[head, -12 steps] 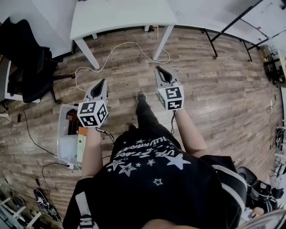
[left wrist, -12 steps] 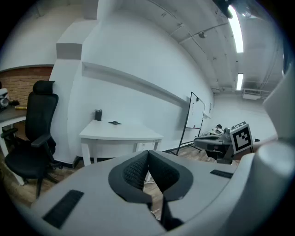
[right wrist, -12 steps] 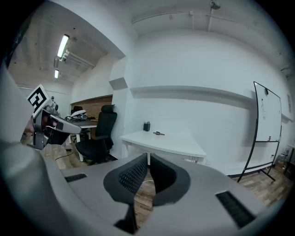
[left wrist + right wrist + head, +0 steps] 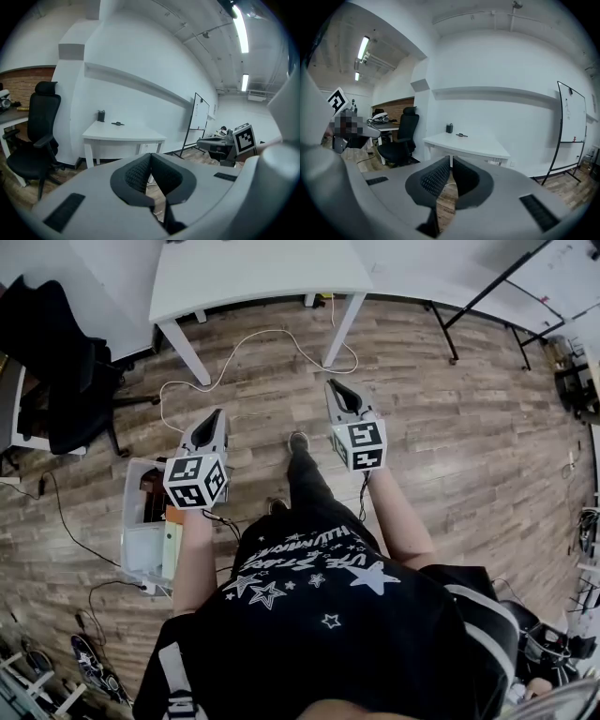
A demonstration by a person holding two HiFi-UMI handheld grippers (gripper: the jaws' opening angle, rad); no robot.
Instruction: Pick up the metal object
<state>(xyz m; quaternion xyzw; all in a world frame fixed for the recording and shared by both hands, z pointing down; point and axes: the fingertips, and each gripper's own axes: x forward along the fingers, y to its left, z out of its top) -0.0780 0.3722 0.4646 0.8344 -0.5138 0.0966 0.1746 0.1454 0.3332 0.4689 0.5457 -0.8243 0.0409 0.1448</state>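
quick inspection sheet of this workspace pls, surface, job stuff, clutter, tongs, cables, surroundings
surface: white table ahead of both tongs, holding two small things
job's things: small dark object lying flat on the table, too far off to tell the material, untouched
clutter: dark container upright near that object, apart from it; open bin with items on the floor by the person's left
grippers: left tongs shut, nothing between them; right tongs shut, nothing between them
cables: white cable looped on the floor near the table legs; black cable at left
surroundings: wood floor, black office chair, whiteboard
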